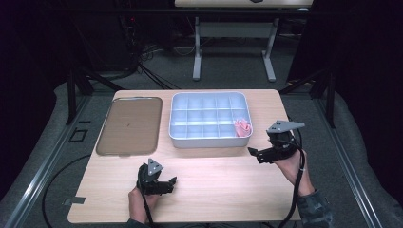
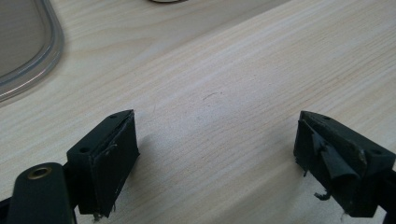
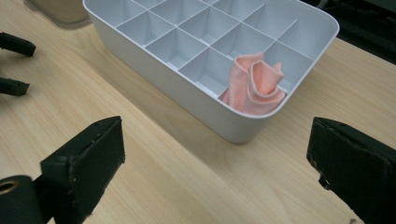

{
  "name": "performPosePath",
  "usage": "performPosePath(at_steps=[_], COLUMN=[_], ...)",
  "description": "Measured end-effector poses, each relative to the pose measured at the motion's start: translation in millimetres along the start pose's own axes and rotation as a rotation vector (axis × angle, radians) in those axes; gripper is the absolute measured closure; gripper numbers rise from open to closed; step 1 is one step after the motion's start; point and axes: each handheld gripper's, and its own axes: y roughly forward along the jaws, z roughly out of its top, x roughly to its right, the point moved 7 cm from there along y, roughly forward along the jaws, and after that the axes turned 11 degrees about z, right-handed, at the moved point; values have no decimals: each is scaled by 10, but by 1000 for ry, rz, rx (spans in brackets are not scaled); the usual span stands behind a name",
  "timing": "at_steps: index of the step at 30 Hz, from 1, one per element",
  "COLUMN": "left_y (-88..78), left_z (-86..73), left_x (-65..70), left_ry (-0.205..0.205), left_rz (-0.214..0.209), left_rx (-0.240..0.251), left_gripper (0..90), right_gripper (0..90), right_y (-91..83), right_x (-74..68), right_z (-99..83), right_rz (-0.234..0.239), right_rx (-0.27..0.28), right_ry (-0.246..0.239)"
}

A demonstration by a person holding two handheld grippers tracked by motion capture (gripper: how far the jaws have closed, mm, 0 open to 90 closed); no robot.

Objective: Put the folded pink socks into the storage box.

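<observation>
Pale wooden table, no writing or labels readable anywhere on it. Far left, flat grey-brown rectangular tray lid with clear rim, cut off at the frame edge in the left gripper view. Far right, white plastic organiser tray split into many compartments; crumpled pink cloth tucked in its near right corner compartment, folds hard to make out from above. Left gripper near the table's front edge, jaws spread, empty. Right gripper near the tray's right corner, jaws spread wide, empty.
</observation>
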Motion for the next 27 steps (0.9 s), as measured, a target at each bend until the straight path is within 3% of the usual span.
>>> performPosePath(at_steps=[6,12,19,27], left_y=[0,1,2,3], left_z=[0,1,1,2], left_x=[0,3,3,3], left_ry=[0,-5,-6,-7], left_rz=[0,1,1,2], left_rx=[0,1,1,1], left_gripper=[134,134,134,134], right_gripper=[19,20,10,13], right_y=[-70,-64,22,141], right_x=[22,120,167,214], right_z=[-262,-626,-992,-1353], right_rz=[-25,-34,-65,-84], right_rx=[8,2,-33,-44], right_ry=[31,99,127,198])
